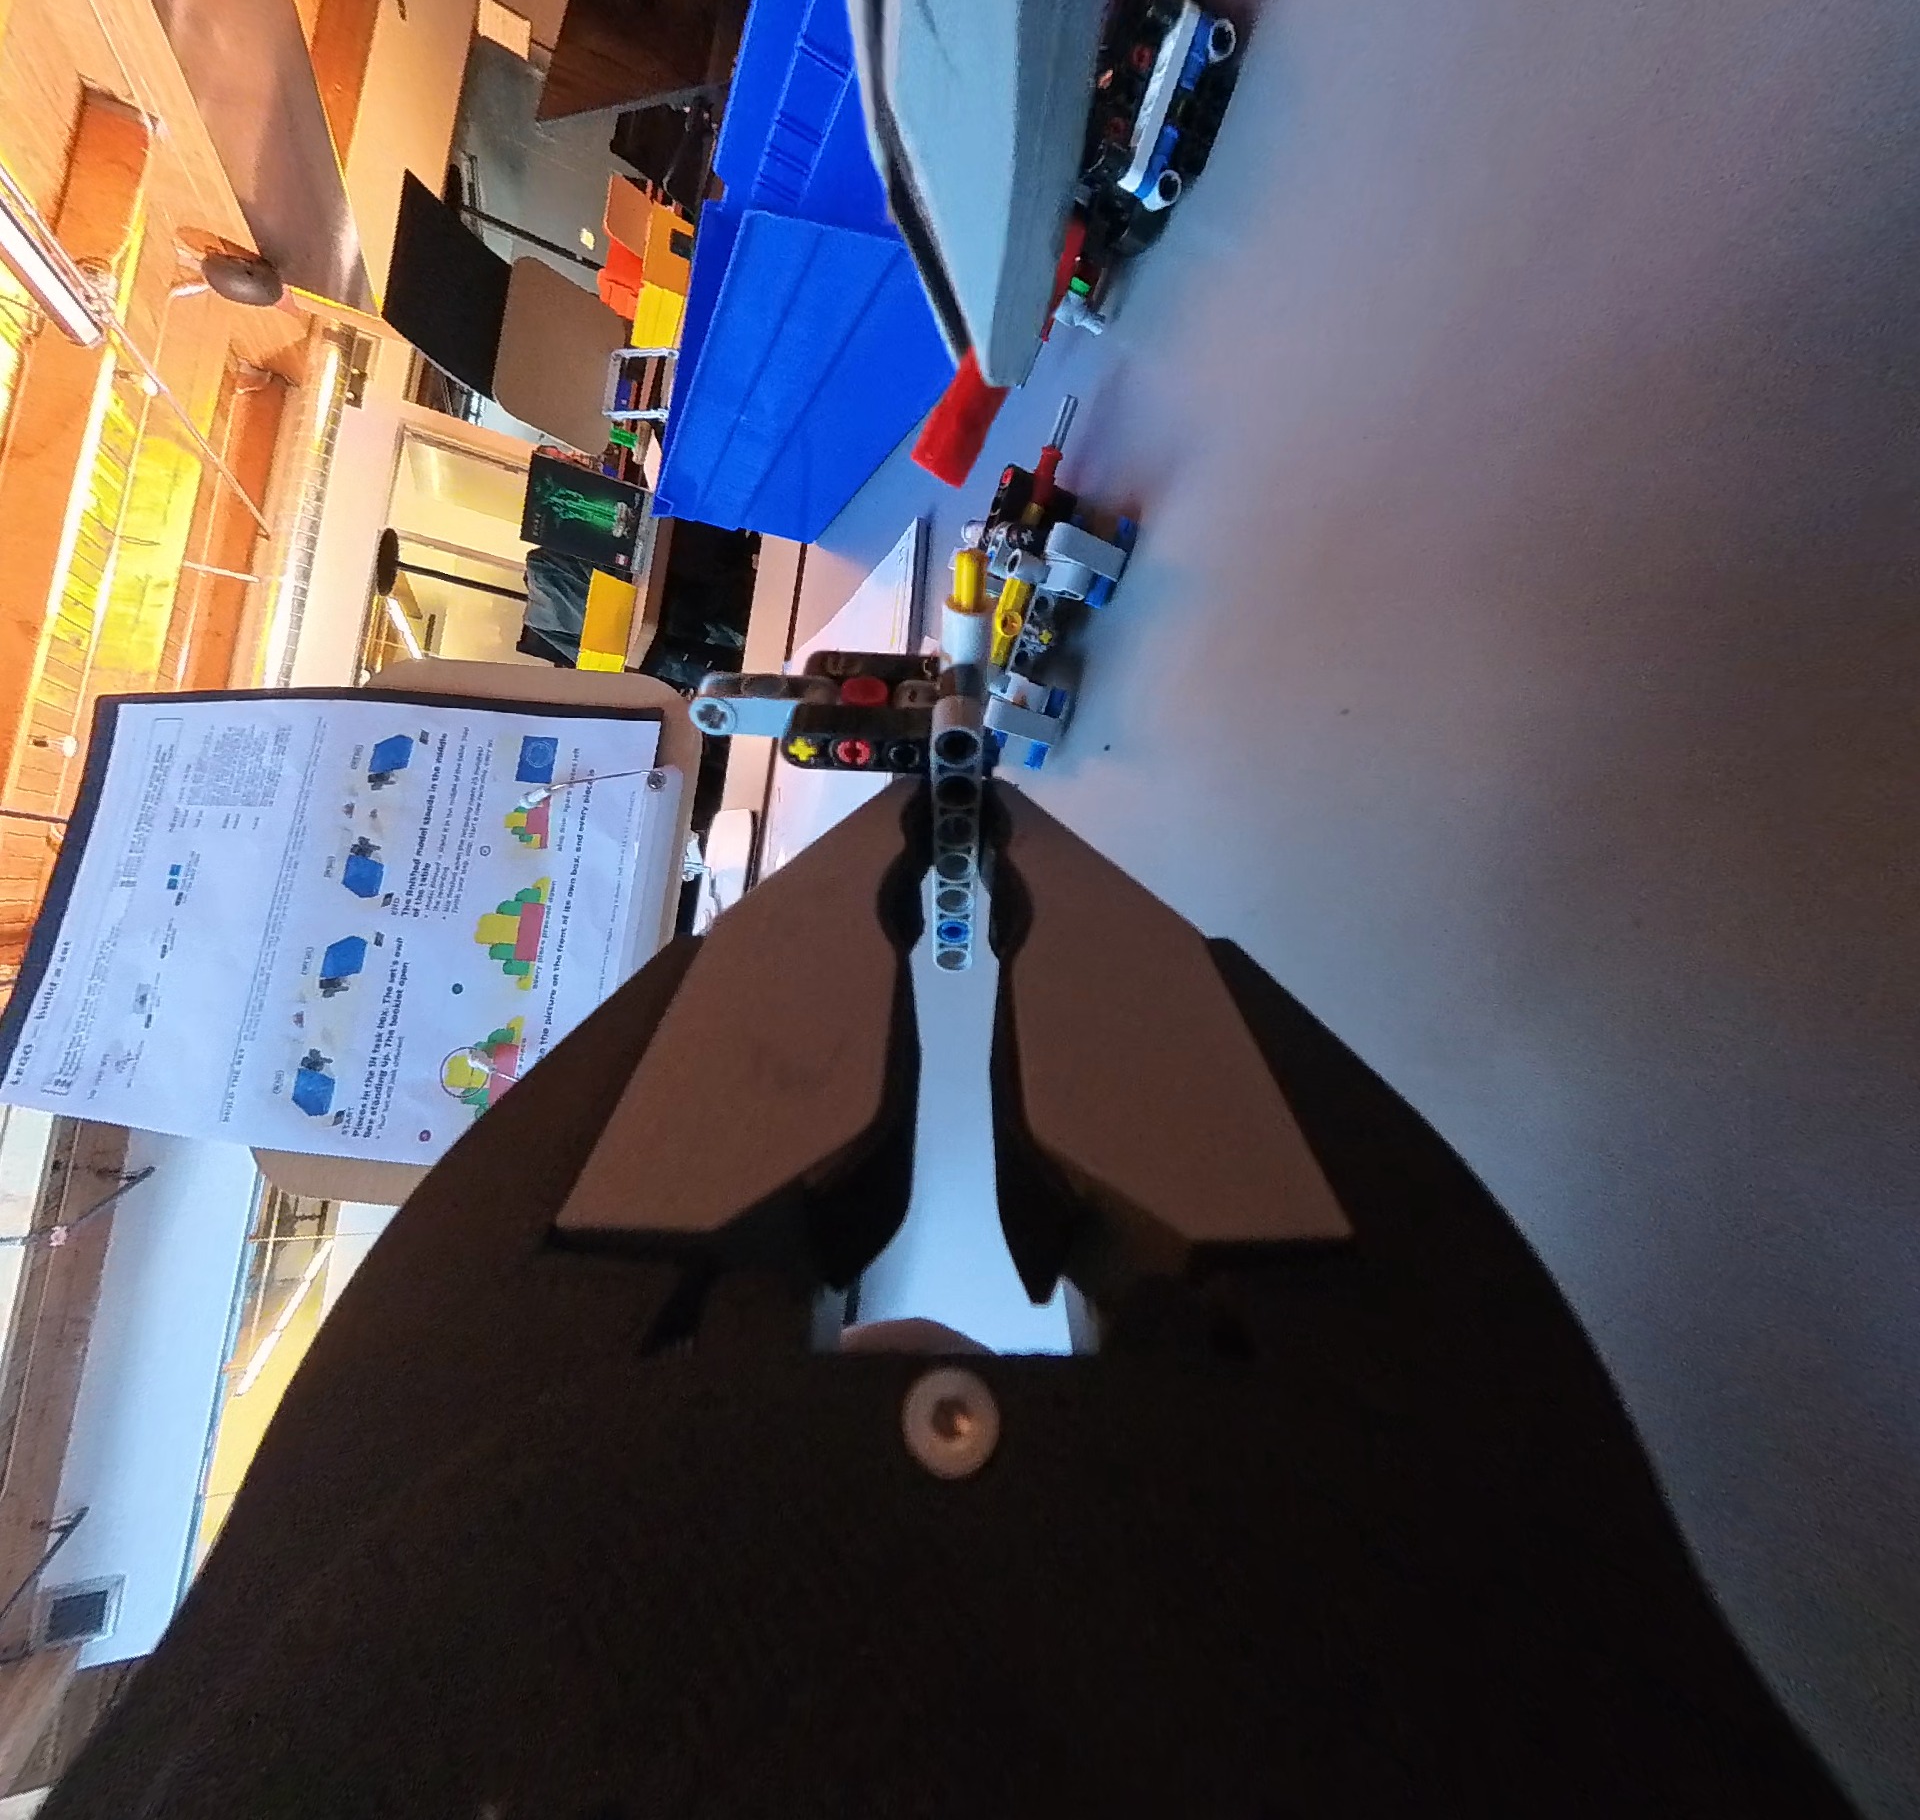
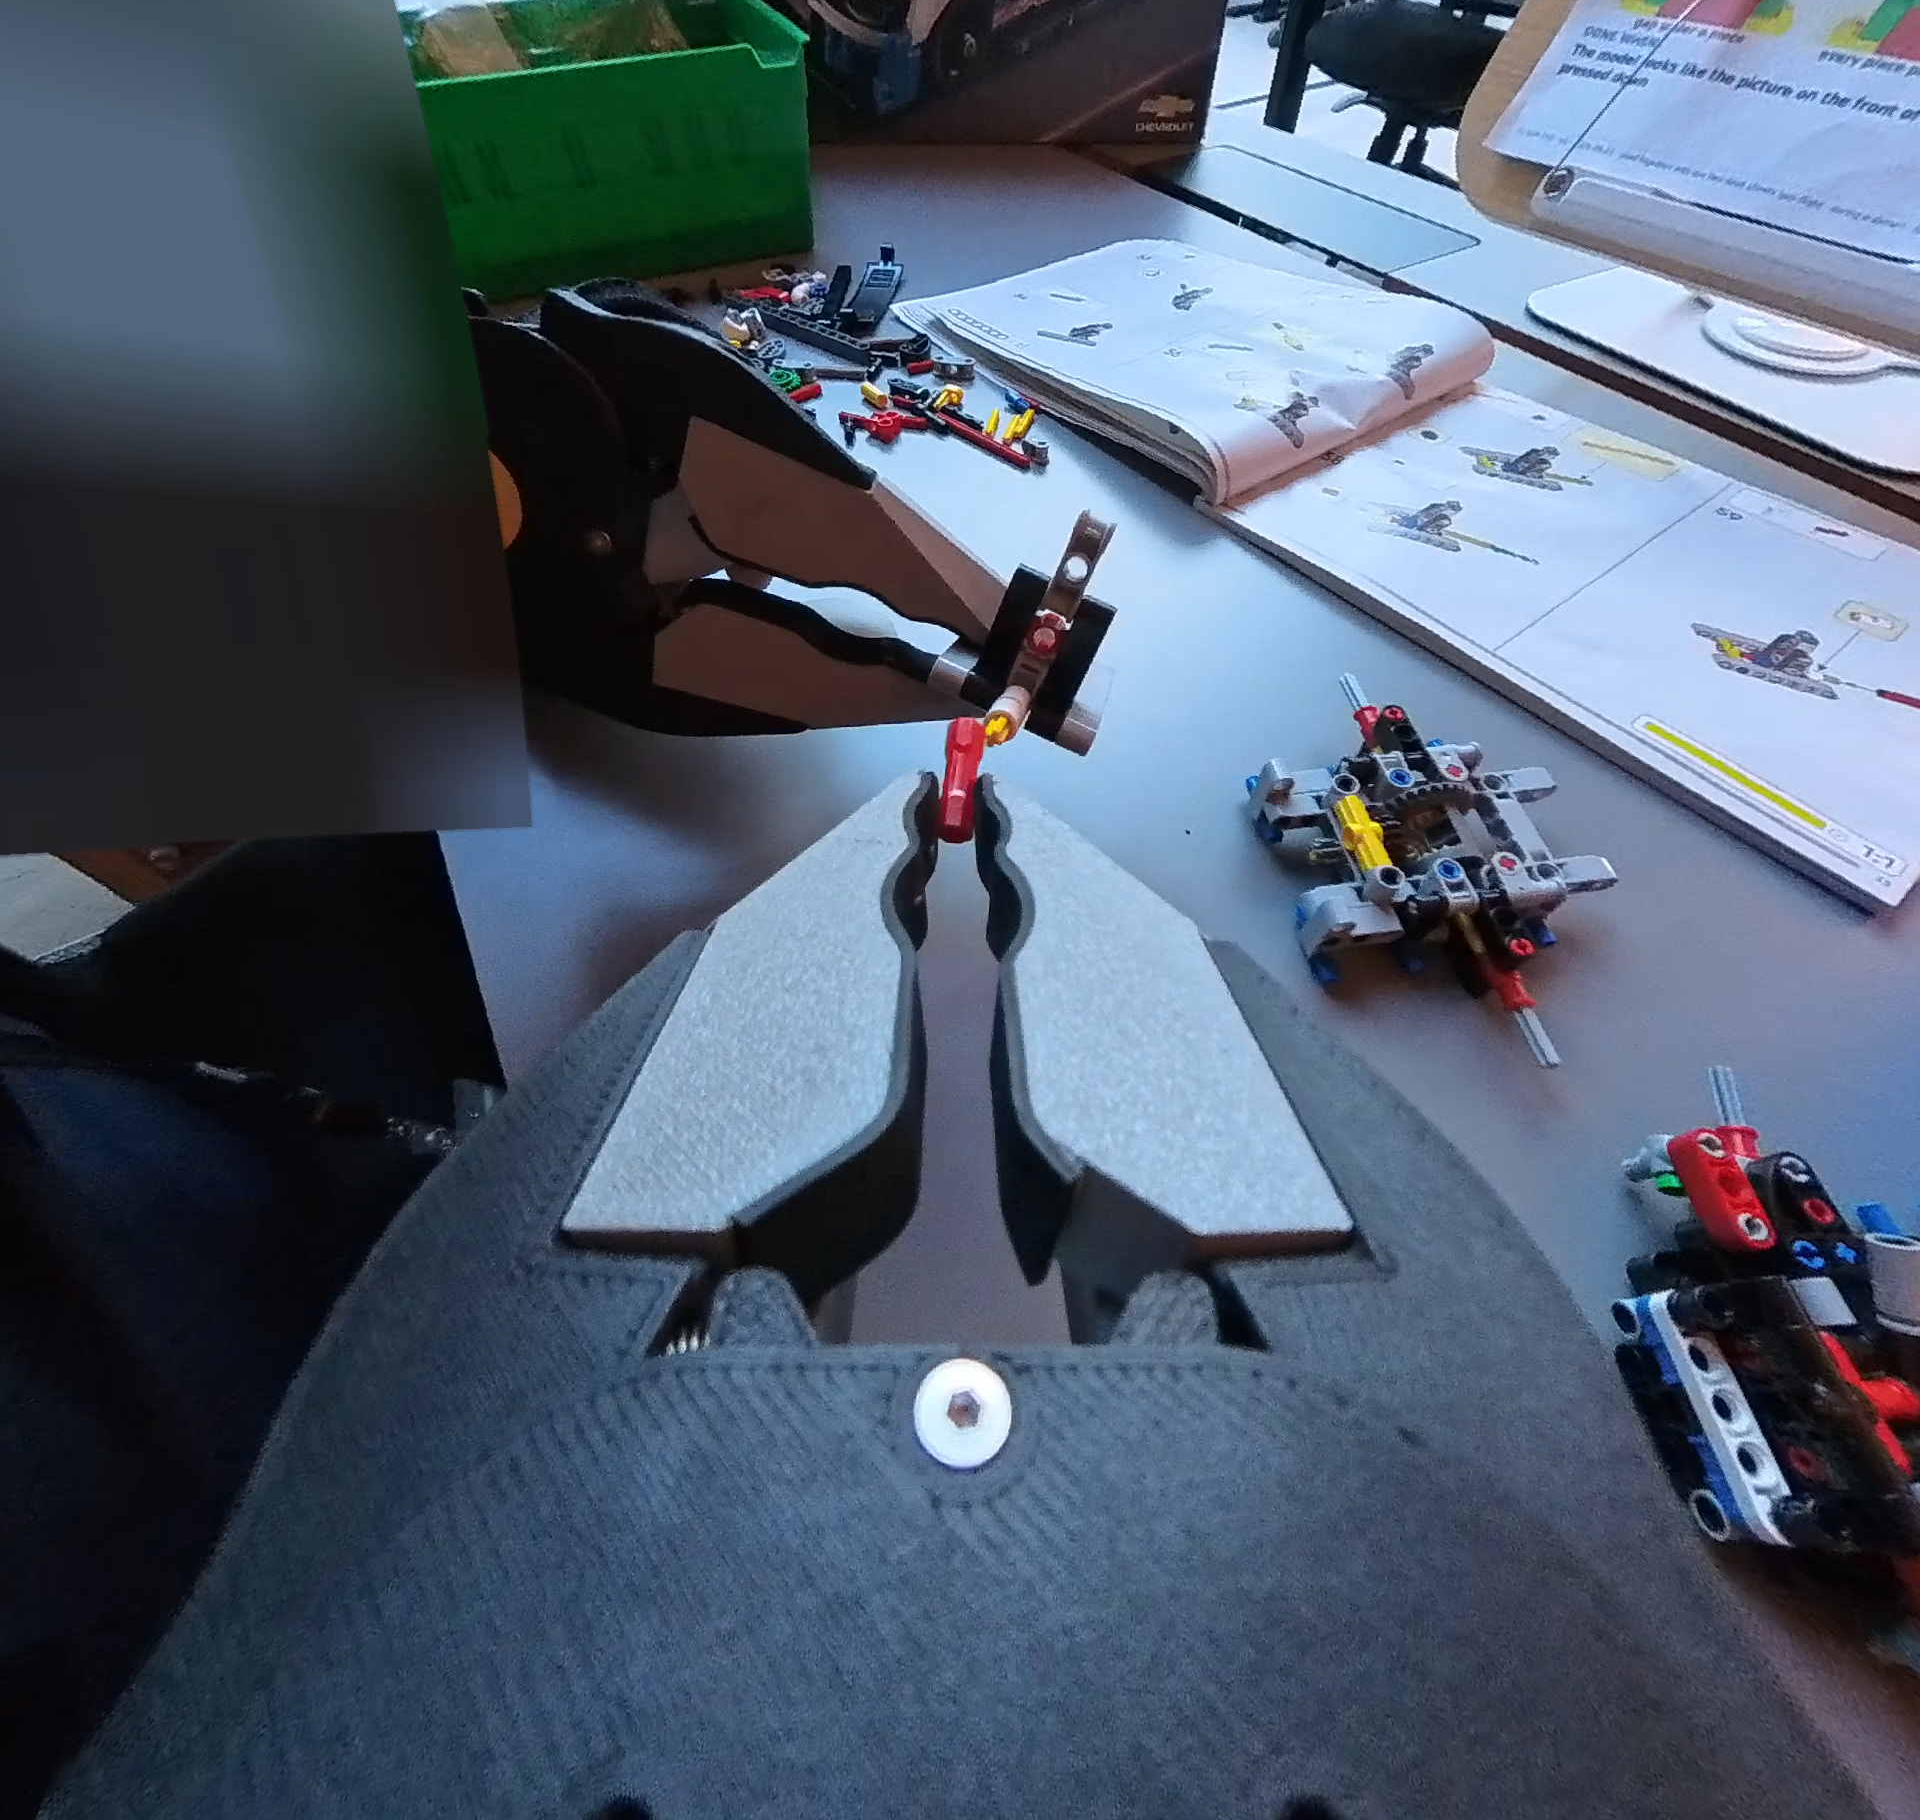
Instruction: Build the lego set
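Left hand-held gripper point(image 1: 956, 835): clamps one grey holed beam point(image 1: 954, 814).
Right hand-held gripper point(image 2: 958, 814): pinches one red connector point(image 2: 958, 794).
Desk point(image 2: 1195, 731): two built assemblies.

Both grippers share one build: a broad black printed body with a ribbed, layered surface, a round silver screw point(image 2: 962, 1412) just behind the finger roots, and two flat grey wedge-shaped fingers point(image 2: 1122, 1022) edged inside with wavy black pads point(image 2: 912, 866).
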A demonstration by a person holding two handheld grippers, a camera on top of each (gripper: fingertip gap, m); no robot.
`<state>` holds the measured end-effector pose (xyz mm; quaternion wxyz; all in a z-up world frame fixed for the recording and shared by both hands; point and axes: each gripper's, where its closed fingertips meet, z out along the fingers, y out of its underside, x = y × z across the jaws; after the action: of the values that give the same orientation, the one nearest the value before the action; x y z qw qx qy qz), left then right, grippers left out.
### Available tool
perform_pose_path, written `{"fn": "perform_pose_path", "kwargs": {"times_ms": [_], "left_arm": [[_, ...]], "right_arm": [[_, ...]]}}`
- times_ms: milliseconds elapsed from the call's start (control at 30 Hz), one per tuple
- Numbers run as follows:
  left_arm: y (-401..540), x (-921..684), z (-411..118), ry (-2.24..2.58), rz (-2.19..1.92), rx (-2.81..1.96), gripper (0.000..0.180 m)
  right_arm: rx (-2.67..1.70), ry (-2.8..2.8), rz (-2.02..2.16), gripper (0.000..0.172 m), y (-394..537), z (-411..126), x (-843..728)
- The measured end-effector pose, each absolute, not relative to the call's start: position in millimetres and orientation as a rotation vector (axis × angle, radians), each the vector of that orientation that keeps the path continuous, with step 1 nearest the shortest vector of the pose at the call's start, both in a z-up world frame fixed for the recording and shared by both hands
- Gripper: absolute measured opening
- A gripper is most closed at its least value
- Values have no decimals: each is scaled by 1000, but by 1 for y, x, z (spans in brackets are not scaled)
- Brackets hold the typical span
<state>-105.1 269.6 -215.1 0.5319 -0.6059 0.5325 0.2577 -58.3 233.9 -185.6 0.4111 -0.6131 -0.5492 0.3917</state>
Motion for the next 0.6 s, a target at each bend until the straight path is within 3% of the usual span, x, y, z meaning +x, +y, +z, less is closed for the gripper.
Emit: {"fn": "perform_pose_path", "kwargs": {"times_ms": [600], "left_arm": [[269, -106, -211, 1267, 663, -1422, 4]], "right_arm": [[-1590, -1355, 1013, 3, 237, -191, -60]]}}
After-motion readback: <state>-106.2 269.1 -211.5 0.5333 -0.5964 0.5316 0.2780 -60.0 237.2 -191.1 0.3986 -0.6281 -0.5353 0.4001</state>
